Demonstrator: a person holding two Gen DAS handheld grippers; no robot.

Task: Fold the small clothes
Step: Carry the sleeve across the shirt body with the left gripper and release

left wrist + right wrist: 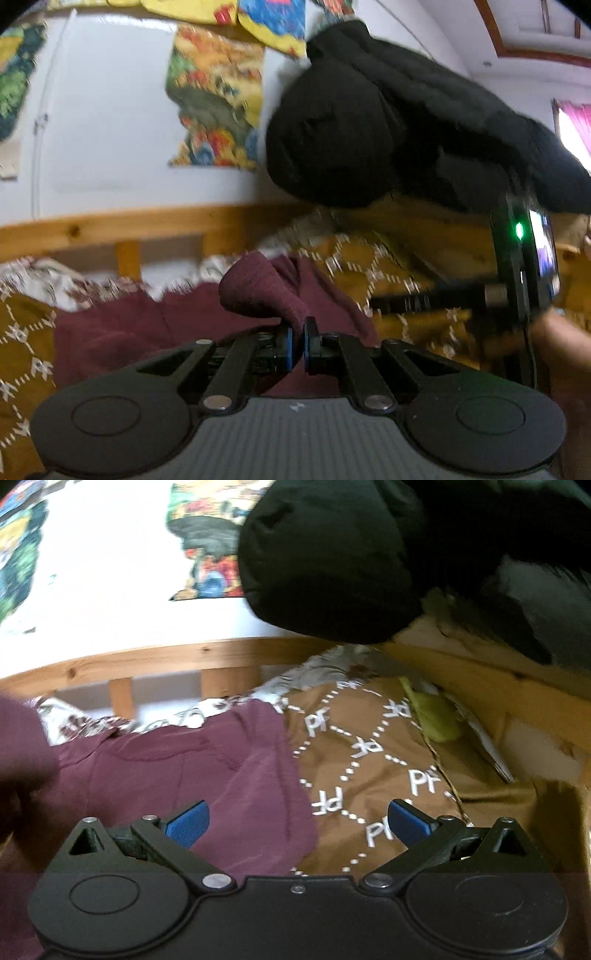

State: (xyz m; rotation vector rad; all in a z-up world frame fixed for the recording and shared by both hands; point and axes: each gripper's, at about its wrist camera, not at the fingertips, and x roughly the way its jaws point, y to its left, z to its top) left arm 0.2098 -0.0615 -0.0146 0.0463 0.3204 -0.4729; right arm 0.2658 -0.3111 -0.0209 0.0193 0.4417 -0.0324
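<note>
While your left gripper point(298, 341) pinches a raised fold of the maroon garment point(192, 771) w/ its pads nearly together, your right gripper point(297, 821) hangs wide open w/ nothing in it, over the garment's right edge. Garment lies spread on the brown "PF"-print bedspread point(373, 760), near the wooden bed frame point(155, 657); a black jacket point(332, 554) hangs above.
</note>
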